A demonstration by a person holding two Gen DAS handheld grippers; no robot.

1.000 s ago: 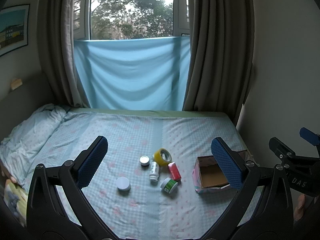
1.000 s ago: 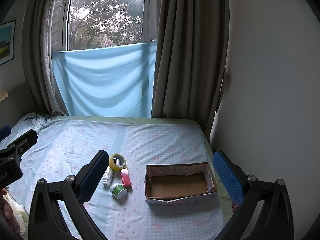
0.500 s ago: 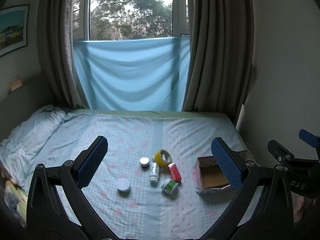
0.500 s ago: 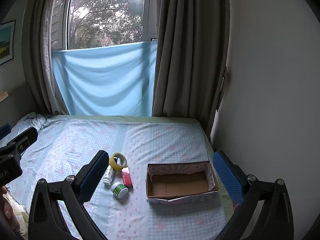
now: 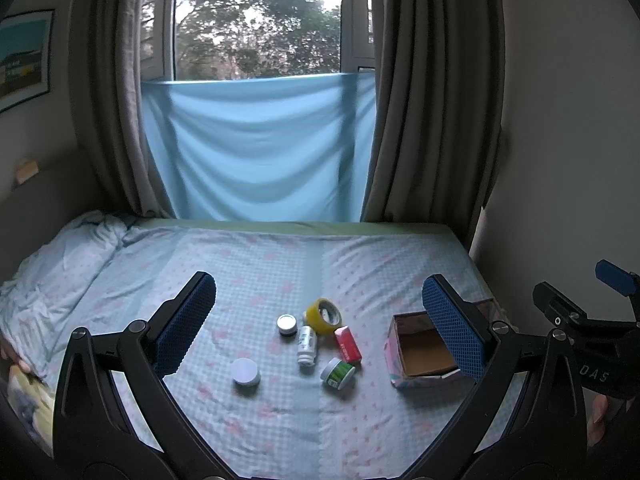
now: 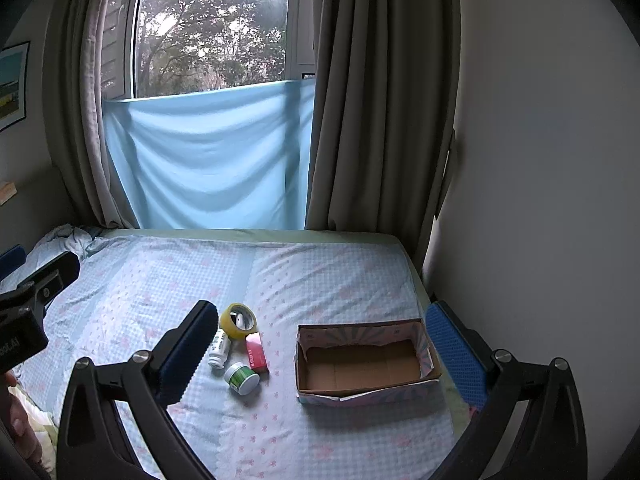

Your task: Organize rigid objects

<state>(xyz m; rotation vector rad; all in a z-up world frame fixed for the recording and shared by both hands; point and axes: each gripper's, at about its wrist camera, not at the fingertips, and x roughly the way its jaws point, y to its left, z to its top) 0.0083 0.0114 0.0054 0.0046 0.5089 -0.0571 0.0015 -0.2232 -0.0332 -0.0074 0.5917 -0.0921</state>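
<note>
Both grippers hang wide apart and empty above the bed. Ahead of the left gripper [image 5: 318, 328] cluster a tape roll [image 5: 323, 310], white bottle [image 5: 307, 345], red carton [image 5: 347, 344] and jars. The open cardboard box [image 6: 362, 362] sits ahead of the right gripper [image 6: 324, 360], close to the mattress edge [image 6: 416, 280] by the wall.

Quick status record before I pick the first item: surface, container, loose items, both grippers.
surface: bed with checked sheet
container: cardboard box, open top, nothing inside, right of the items
loose items: yellow tape roll; white bottle lying down; red carton; green-labelled jar on its side; silver-lidded jar; white round jar
left gripper: open, holding nothing, above the bed
right gripper: open, holding nothing
placed in box: none yet
</note>
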